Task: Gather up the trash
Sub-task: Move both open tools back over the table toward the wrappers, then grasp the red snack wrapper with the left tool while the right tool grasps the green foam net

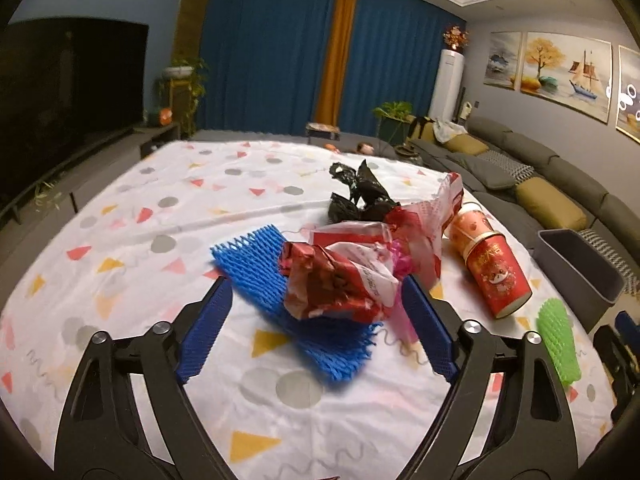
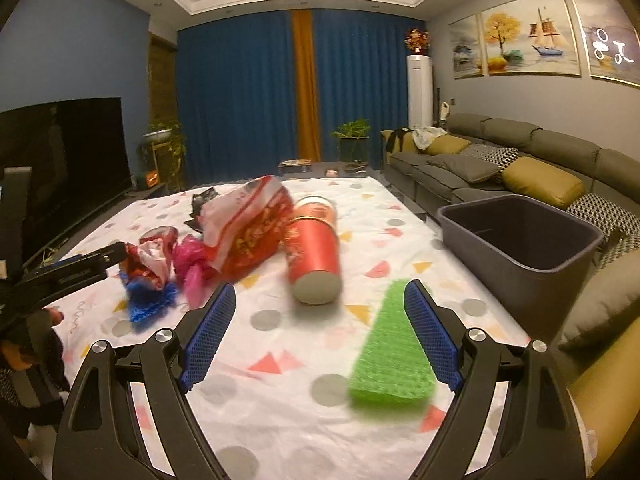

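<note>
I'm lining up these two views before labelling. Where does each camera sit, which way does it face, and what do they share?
Left wrist: on the left gripper, looking along its open fingers across the table at the blue net and red wrapper; curtains behind.
Right wrist: on the right gripper, open, facing the same way over the green net, with the bin on the right; the left gripper shows at the left edge.
Shared: red can, wrapper, both nets, bin, sofa.
</note>
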Tool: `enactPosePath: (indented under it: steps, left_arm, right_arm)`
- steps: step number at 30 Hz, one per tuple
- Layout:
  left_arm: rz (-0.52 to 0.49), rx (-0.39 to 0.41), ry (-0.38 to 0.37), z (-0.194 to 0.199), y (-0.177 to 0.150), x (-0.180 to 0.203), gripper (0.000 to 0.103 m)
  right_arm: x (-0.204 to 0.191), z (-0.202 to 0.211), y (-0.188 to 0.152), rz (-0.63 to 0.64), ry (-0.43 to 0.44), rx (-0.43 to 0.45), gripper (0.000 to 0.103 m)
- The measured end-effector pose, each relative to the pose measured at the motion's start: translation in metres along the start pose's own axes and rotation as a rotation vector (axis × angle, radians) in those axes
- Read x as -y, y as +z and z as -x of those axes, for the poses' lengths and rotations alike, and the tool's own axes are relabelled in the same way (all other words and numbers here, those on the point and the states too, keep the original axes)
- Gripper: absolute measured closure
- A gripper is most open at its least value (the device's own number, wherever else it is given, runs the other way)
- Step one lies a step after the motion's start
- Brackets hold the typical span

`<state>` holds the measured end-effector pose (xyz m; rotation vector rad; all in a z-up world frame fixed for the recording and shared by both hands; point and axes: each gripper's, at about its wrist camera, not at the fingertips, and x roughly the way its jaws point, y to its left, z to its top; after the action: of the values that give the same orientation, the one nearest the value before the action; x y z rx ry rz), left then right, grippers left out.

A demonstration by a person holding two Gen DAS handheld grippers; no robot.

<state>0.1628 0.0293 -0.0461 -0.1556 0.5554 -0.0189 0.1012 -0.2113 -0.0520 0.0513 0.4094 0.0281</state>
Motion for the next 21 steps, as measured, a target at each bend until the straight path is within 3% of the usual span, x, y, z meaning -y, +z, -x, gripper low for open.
enactPosePath:
  steps: [6, 12, 21]
  left_arm:
    - [0.008, -0.085, -0.073, -0.032, 0.01, -0.005, 0.024]
    - [0.023, -0.141, -0.165, -0.05, 0.012, -0.01, 0.05]
    - [0.011, -0.142, -0.224, -0.051, 0.008, -0.008, 0.068]
  right_arm:
    - [-0.015, -0.012, 0.004, 0.001, 0.011, -0.009, 0.019]
    - [-0.024, -0.021, 0.004, 0.004, 0.012, -0.018, 0.019]
    - [-0.025, -0.022, 0.002, 0.001, 0.003, -0.037, 0.019]
